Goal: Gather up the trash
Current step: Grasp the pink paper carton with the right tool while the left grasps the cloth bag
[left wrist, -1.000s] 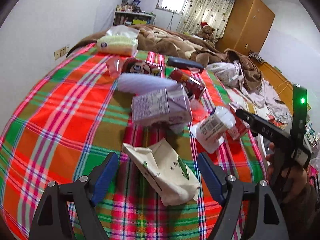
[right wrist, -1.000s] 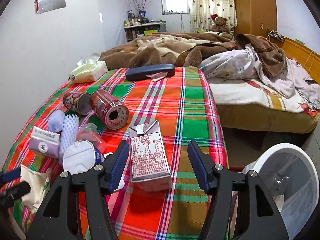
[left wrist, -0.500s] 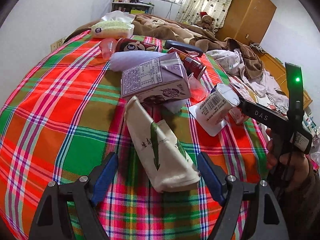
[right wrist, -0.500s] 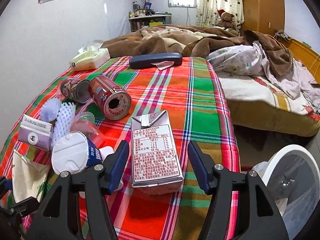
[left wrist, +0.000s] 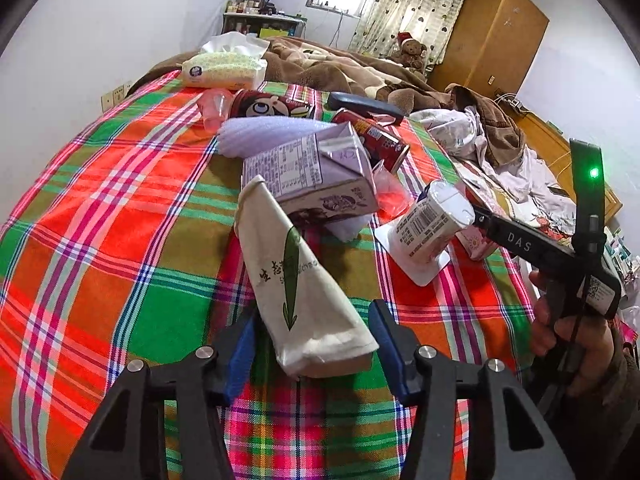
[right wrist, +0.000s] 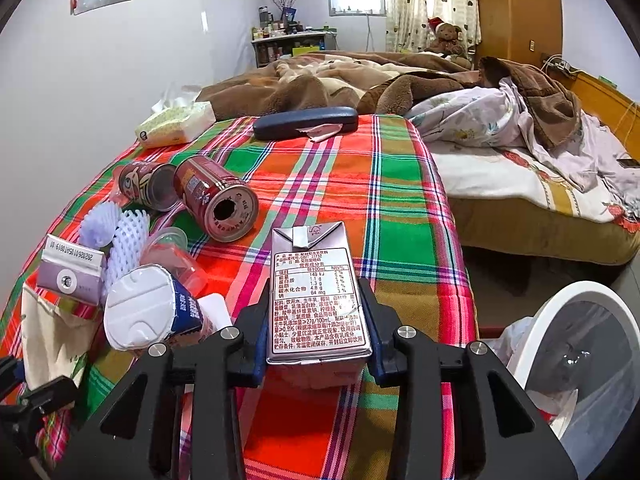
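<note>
Trash lies on a plaid-covered table (left wrist: pixel 120 220). My left gripper (left wrist: pixel 312 344) is shut on a cream paper bag (left wrist: pixel 296 280) with a green leaf print. My right gripper (right wrist: pixel 316 320) is shut on a pink drink carton (right wrist: pixel 316 300) lying flat. Beside it are a white yogurt cup (right wrist: pixel 148 308), a purple carton (left wrist: pixel 316 172), two red cans (right wrist: pixel 216 200), foam netting (right wrist: pixel 124 236) and a clear cup (left wrist: pixel 214 106). The right gripper's body also shows in the left wrist view (left wrist: pixel 540 248).
A white bin with a plastic liner (right wrist: pixel 580 360) stands on the floor to the right of the table. A tissue pack (left wrist: pixel 224 68) and a dark glasses case (right wrist: pixel 306 122) lie at the table's far end. A bed with blankets (right wrist: pixel 500 140) is behind.
Both grippers moved forward over their items and closed: the left on the paper bag, the right on the pink carton.
</note>
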